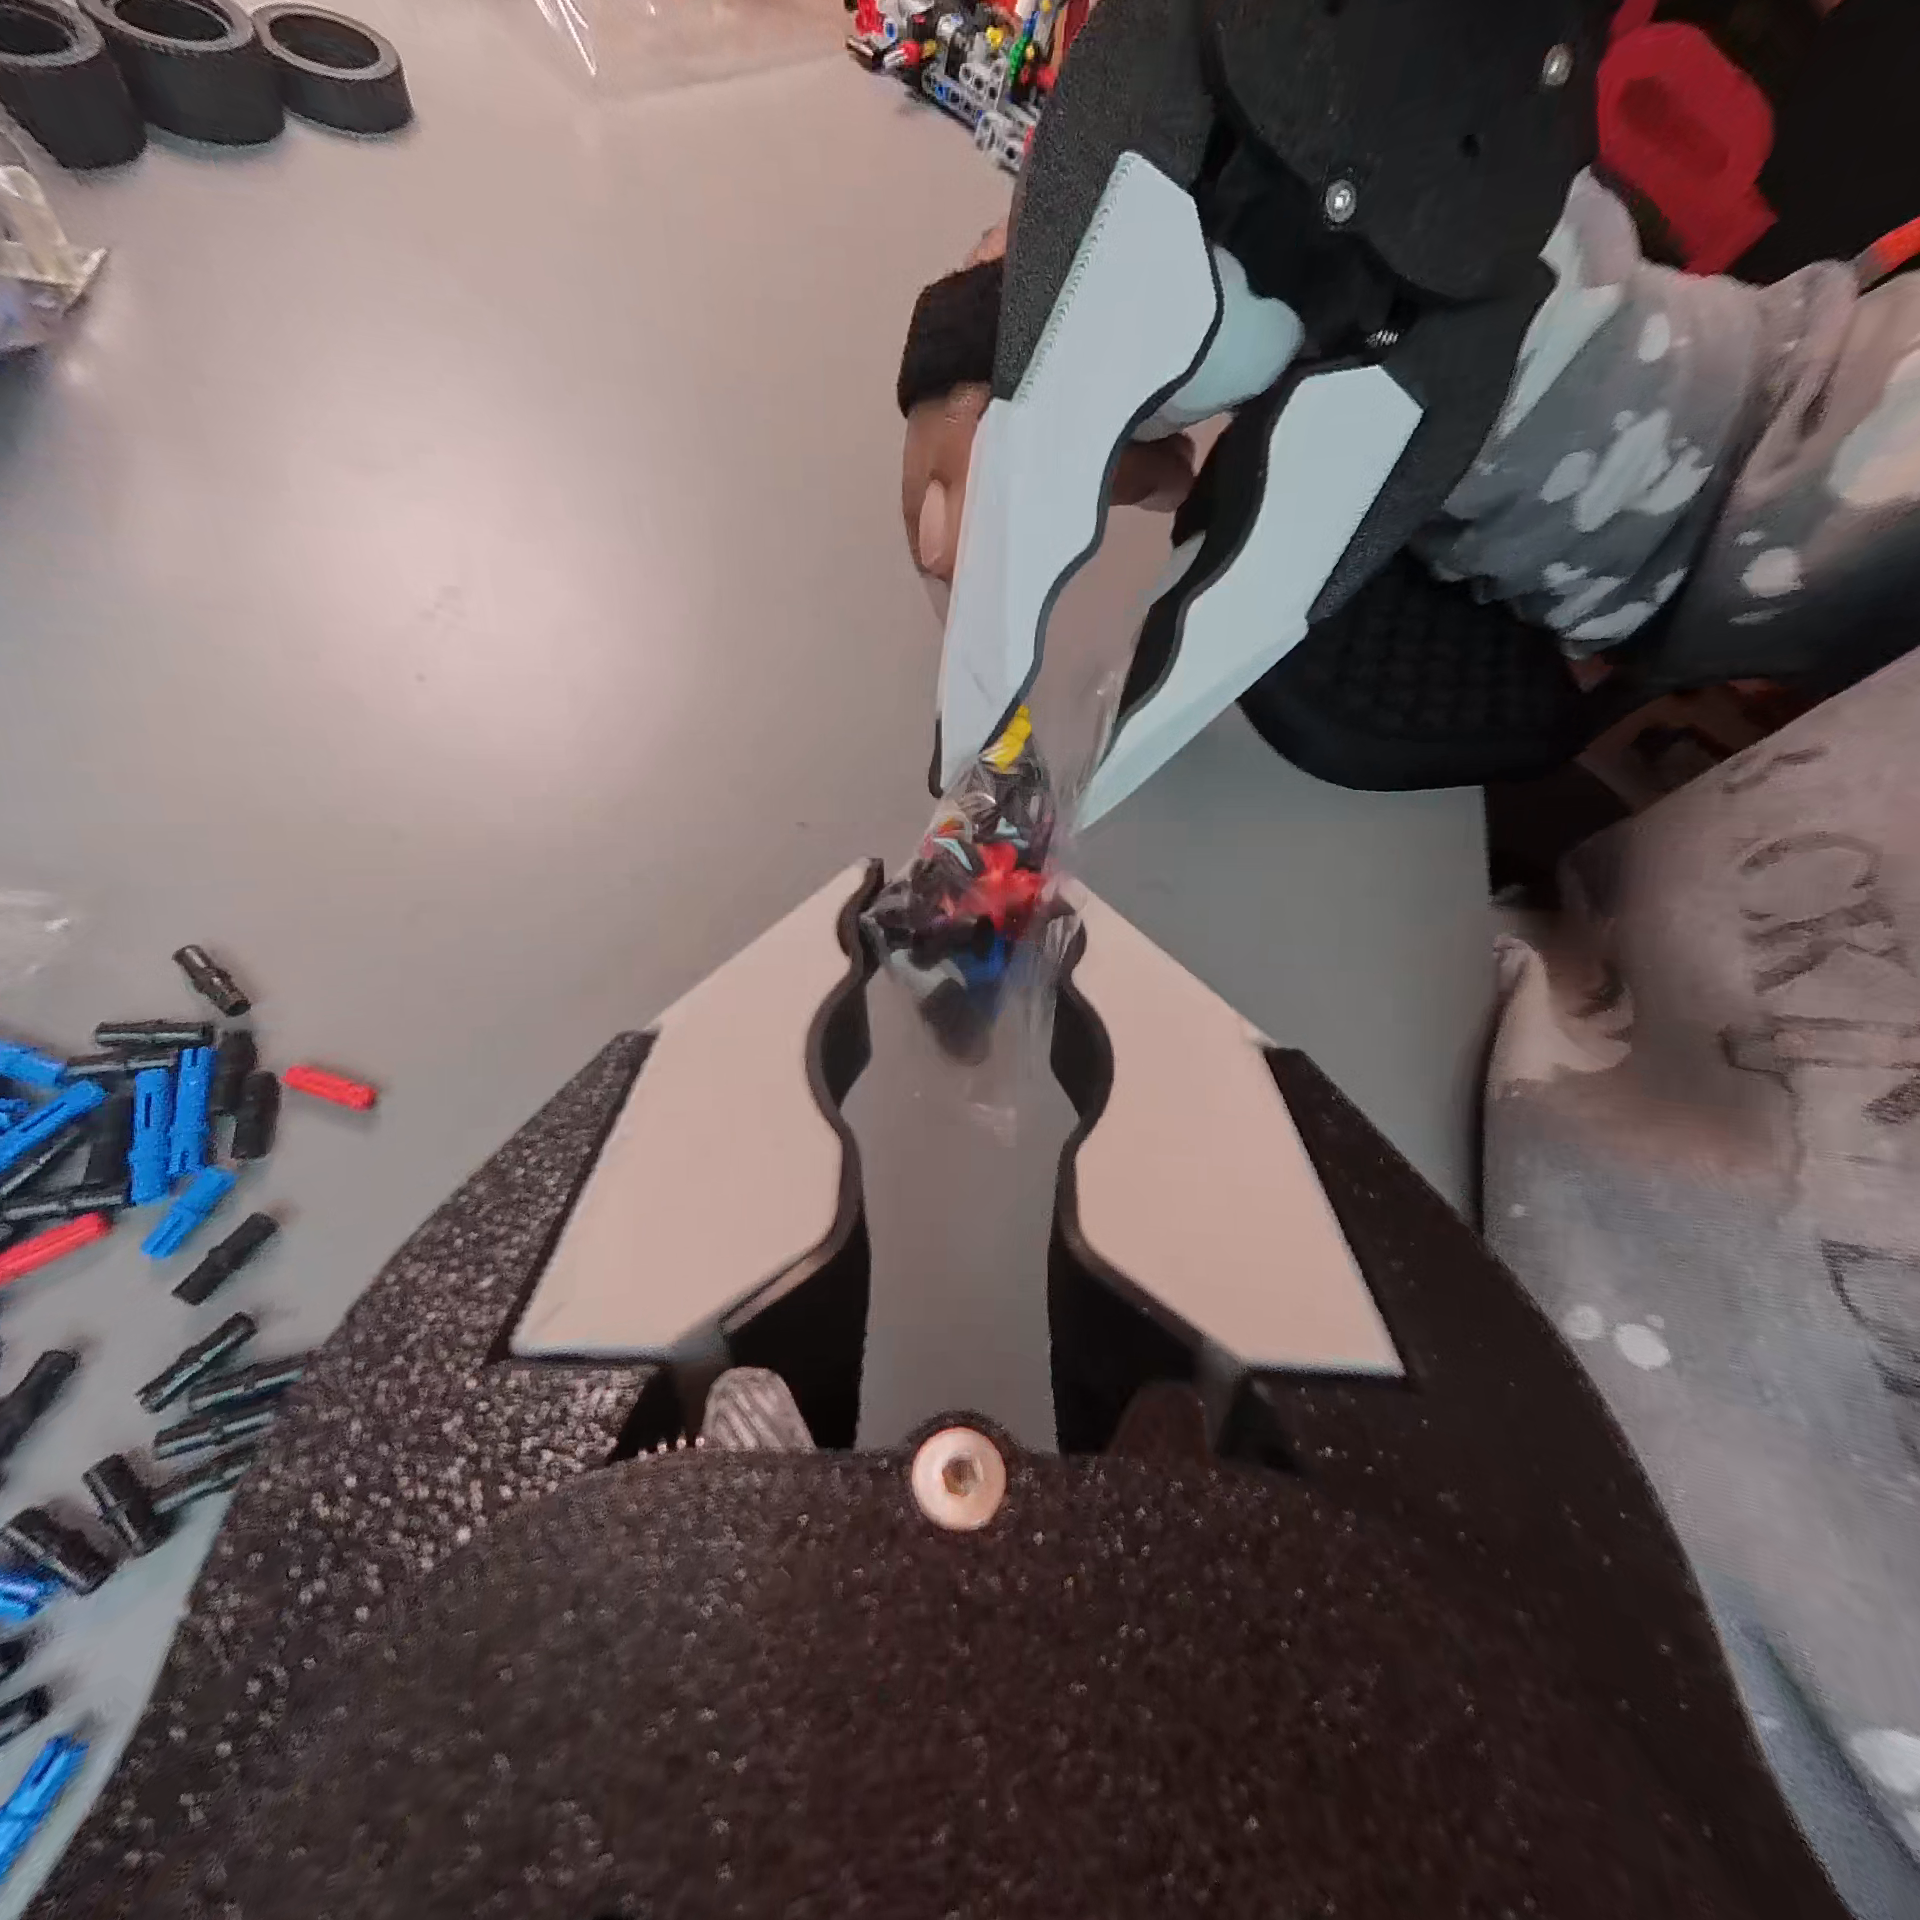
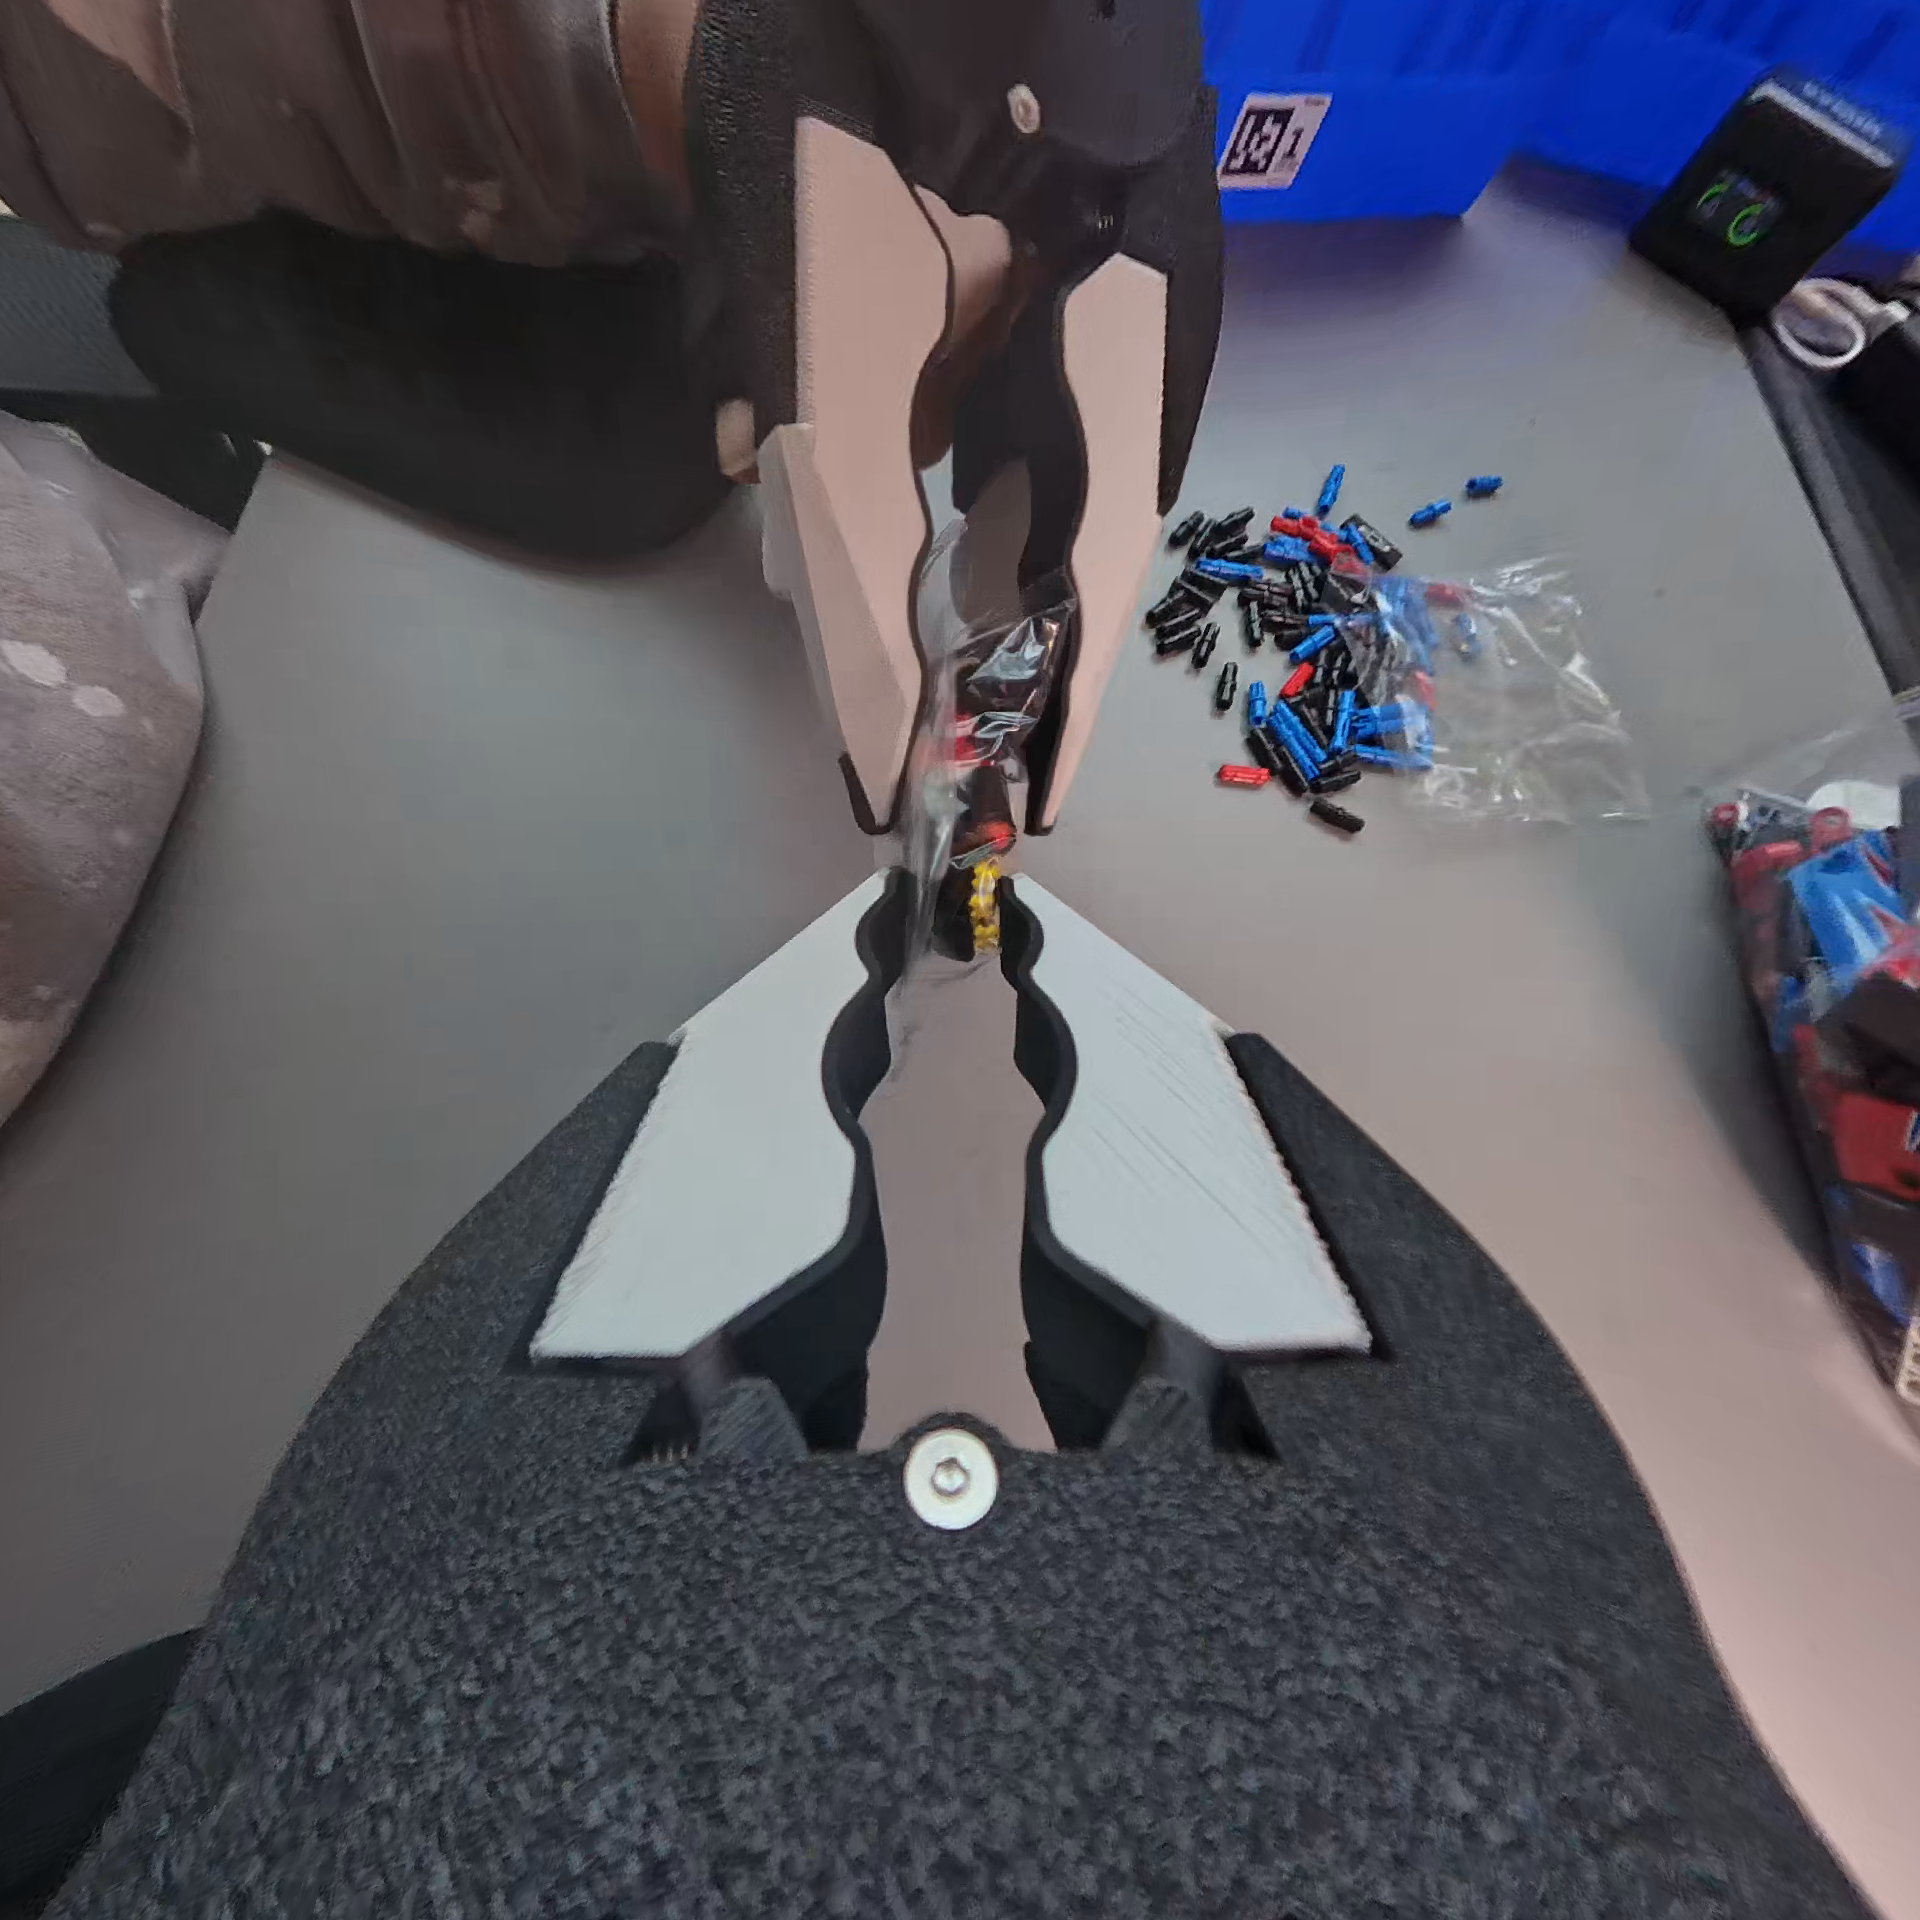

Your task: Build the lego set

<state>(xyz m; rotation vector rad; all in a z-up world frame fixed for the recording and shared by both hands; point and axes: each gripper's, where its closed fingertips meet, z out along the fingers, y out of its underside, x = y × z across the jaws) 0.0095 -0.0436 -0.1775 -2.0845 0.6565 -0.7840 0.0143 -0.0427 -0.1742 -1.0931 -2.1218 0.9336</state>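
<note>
A small bag of parts [image 1: 977,883] hung between the left gripper [image 1: 971,914] and the right gripper [image 1: 1013,790], which faced each other above the table [image 1: 520,520]. Loose pins [image 2: 1288,644] lay to the left gripper's left; tyres [image 1: 197,73] stood beyond them

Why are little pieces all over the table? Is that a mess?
Yes, a spill: blue, black and red pins lie scattered beside an emptied clear bag. Both tools grip a small bag of parts above the table.

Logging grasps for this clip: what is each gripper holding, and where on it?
Both hold one small clear bag of parts: the left gripper pinches one end and the right gripper the opposite end, above the table.
</note>
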